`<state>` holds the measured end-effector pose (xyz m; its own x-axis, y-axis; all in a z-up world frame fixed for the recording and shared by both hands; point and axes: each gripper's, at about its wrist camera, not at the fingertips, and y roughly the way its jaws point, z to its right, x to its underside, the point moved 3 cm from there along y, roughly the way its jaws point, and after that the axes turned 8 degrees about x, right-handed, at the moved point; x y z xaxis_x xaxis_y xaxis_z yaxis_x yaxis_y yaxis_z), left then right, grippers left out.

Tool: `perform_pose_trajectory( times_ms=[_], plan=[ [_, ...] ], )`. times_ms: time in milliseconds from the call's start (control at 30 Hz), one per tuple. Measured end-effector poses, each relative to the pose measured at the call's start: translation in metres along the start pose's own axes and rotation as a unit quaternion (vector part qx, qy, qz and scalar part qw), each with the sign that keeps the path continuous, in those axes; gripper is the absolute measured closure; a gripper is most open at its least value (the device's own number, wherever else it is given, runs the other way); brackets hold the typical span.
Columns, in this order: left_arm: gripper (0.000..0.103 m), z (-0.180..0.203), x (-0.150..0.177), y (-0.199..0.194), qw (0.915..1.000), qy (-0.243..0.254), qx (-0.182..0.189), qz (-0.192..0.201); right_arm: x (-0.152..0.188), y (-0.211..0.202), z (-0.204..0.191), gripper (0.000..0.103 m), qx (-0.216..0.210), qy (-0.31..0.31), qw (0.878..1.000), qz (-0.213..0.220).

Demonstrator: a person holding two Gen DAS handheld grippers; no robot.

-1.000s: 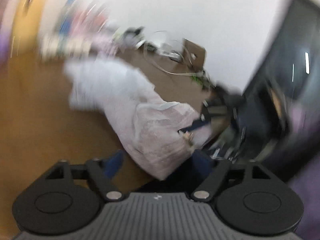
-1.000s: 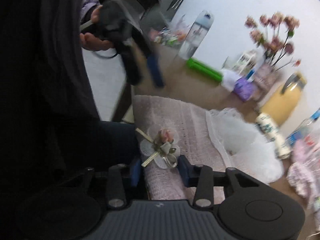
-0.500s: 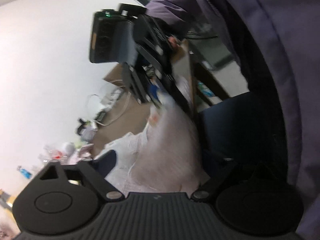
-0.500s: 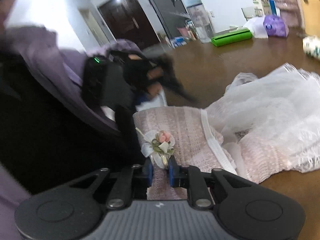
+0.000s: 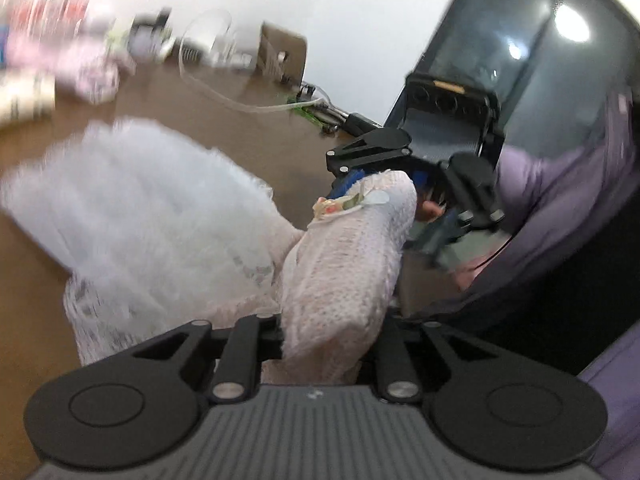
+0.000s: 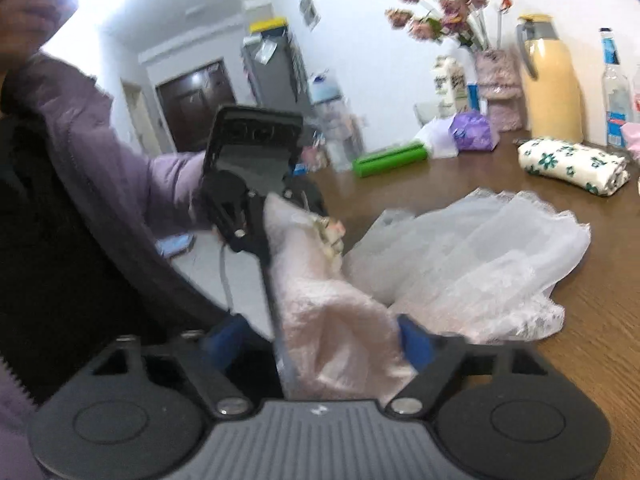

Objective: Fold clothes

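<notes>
A small pink knit dress [image 5: 352,264] with a white tulle skirt [image 5: 132,208] and a flower bow [image 5: 340,204] is held up between both grippers over the brown table [image 5: 248,120]. My left gripper [image 5: 328,336] is shut on one end of the pink bodice. My right gripper [image 6: 336,344] is shut on the other end of the bodice [image 6: 320,300]. Each gripper shows in the other's view: the right one [image 5: 372,176] at the bow end, the left one [image 6: 256,224] likewise. The tulle skirt [image 6: 472,256] rests on the table.
On the table at the back stand a yellow thermos [image 6: 548,84], a vase of flowers [image 6: 496,68], bottles [image 6: 614,92], a folded floral cloth [image 6: 572,164], a green box [image 6: 392,158] and a purple bag [image 6: 474,136]. A cardboard box [image 5: 280,56] and cables [image 5: 240,100] lie far off. My purple-sleeved body is close.
Both grippers have lifted the pink bodice off the table and turned to face each other. The left gripper, open before, now grips the bodice end.
</notes>
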<state>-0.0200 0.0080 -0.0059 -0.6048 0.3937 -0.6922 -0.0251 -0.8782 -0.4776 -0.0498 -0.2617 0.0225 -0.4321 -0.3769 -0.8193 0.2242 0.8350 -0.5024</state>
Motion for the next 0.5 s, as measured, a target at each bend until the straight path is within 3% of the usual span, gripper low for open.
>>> perform_pose_trajectory(
  times_ms=[33, 67, 133, 233, 333, 367, 400, 433, 500],
  plan=[
    [0.08, -0.007, -0.003, -0.003, 0.9993, -0.035, 0.002, 0.013, -0.003, 0.009, 0.011, 0.079, 0.006, 0.039, 0.999, -0.007],
    [0.07, -0.014, -0.006, -0.007, 0.997, -0.072, 0.003, 0.029, -0.004, 0.013, 0.023, 0.079, 0.005, 0.087, 0.996, -0.004],
    [0.061, -0.03, -0.007, -0.016, 0.9874, -0.138, -0.001, 0.077, -0.005, 0.018, 0.047, 0.079, -0.003, 0.178, 0.984, 0.009],
    [0.063, -0.04, 0.002, -0.018, 0.9761, -0.182, -0.033, 0.114, -0.005, 0.028, 0.071, 0.079, -0.012, 0.272, 0.962, 0.01],
    [0.059, -0.047, 0.011, -0.026, 0.9541, -0.256, -0.045, 0.148, 0.0, 0.034, 0.076, 0.077, 0.012, 0.304, 0.953, 0.003],
    [0.044, -0.045, 0.015, -0.034, 0.9474, -0.274, -0.035, 0.162, 0.002, 0.033, 0.075, 0.076, 0.019, 0.301, 0.953, 0.006],
    [0.036, -0.044, 0.019, -0.042, 0.9401, -0.291, -0.026, 0.175, 0.005, 0.031, 0.073, 0.073, 0.026, 0.298, 0.954, 0.009],
    [0.025, -0.039, 0.021, -0.05, 0.9386, -0.29, -0.026, 0.186, 0.006, 0.028, 0.072, 0.07, 0.032, 0.3, 0.953, 0.013],
    [0.022, -0.025, 0.019, -0.065, 0.943, -0.255, -0.076, 0.2, 0.006, 0.019, 0.069, 0.058, 0.047, 0.308, 0.95, 0.021]
  ],
)
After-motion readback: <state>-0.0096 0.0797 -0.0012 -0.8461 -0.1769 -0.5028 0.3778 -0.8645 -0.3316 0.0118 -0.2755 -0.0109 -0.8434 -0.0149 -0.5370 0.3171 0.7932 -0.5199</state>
